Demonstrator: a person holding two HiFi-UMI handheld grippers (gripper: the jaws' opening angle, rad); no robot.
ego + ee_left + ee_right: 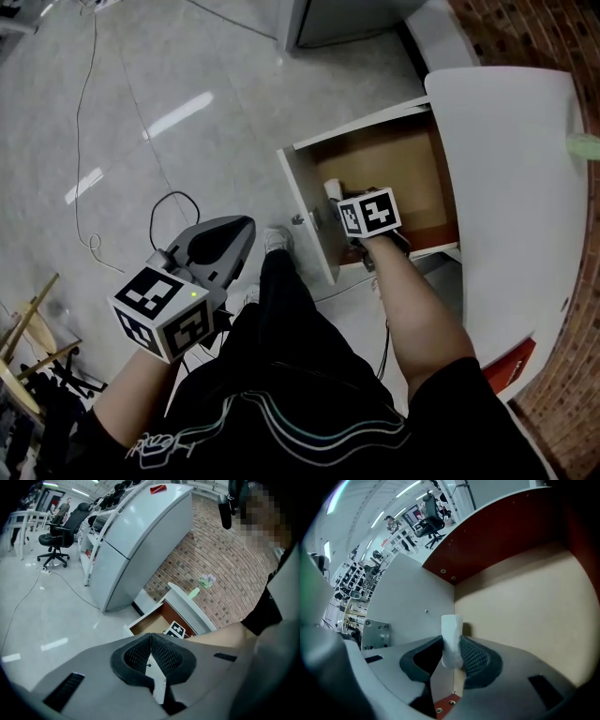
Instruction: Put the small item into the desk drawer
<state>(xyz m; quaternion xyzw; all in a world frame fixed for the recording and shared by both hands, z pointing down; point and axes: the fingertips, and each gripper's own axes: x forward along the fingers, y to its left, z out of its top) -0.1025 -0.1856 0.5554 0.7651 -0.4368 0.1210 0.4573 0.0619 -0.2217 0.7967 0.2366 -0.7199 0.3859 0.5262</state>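
My right gripper [451, 651] is shut on a small white item [451, 639], a short pale block that stands up between the pads. It hangs inside the open desk drawer [375, 159], close to the white front panel and above the tan wooden bottom [525, 606]. In the head view the right gripper [367, 217] sits at the drawer's near corner, with the small item [332, 190] just showing beside its marker cube. My left gripper [230, 239] is held low at the left over the floor. Its jaws are shut with nothing between them [151, 654].
The white desk top [516, 187] lies to the right of the drawer, against a brick wall [553, 37]. A cable [89, 141] runs over the grey floor at the left. A person's legs in dark clothing fill the lower middle. Office chairs [56, 536] stand far off.
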